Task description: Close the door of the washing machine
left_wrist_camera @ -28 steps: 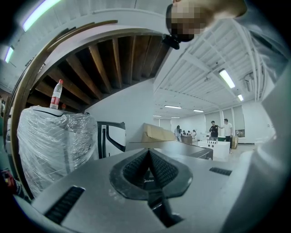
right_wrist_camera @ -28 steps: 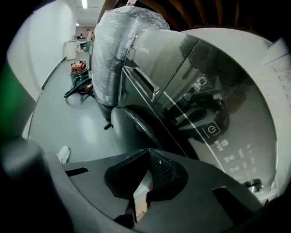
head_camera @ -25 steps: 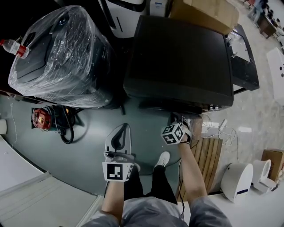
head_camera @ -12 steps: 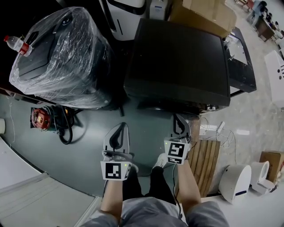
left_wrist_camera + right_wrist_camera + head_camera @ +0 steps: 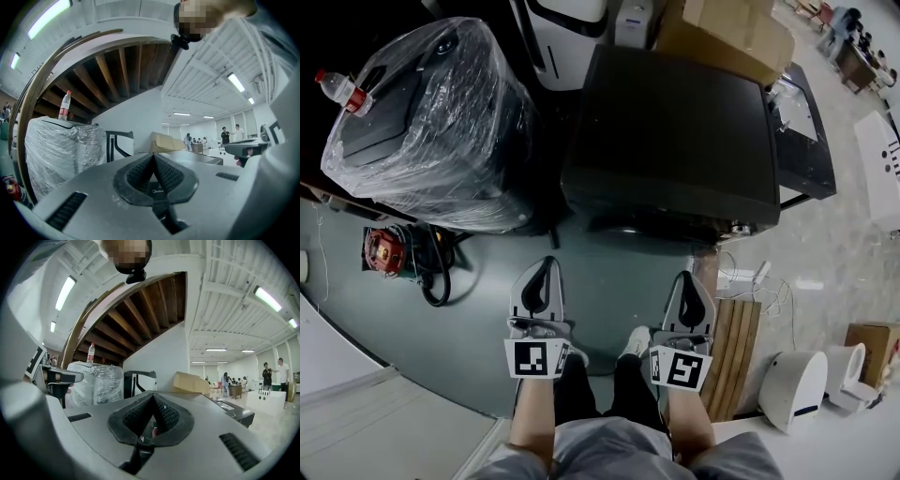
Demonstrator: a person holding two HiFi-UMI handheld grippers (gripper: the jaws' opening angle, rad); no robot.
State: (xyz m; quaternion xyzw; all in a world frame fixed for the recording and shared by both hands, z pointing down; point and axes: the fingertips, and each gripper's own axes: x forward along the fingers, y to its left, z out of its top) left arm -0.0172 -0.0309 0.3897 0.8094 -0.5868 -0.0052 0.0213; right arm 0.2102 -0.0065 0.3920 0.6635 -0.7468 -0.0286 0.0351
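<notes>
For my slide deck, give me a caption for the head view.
The left gripper and right gripper, jaws shut, side by side before the black washing machine.

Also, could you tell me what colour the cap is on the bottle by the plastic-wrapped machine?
Red; the bottle cap shows best in the head view.

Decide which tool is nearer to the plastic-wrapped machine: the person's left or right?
Left. The left tool is held just short of the plastic-wrapped machine, off its near right corner. The right tool is farther right, in front of the black washing machine.
</notes>
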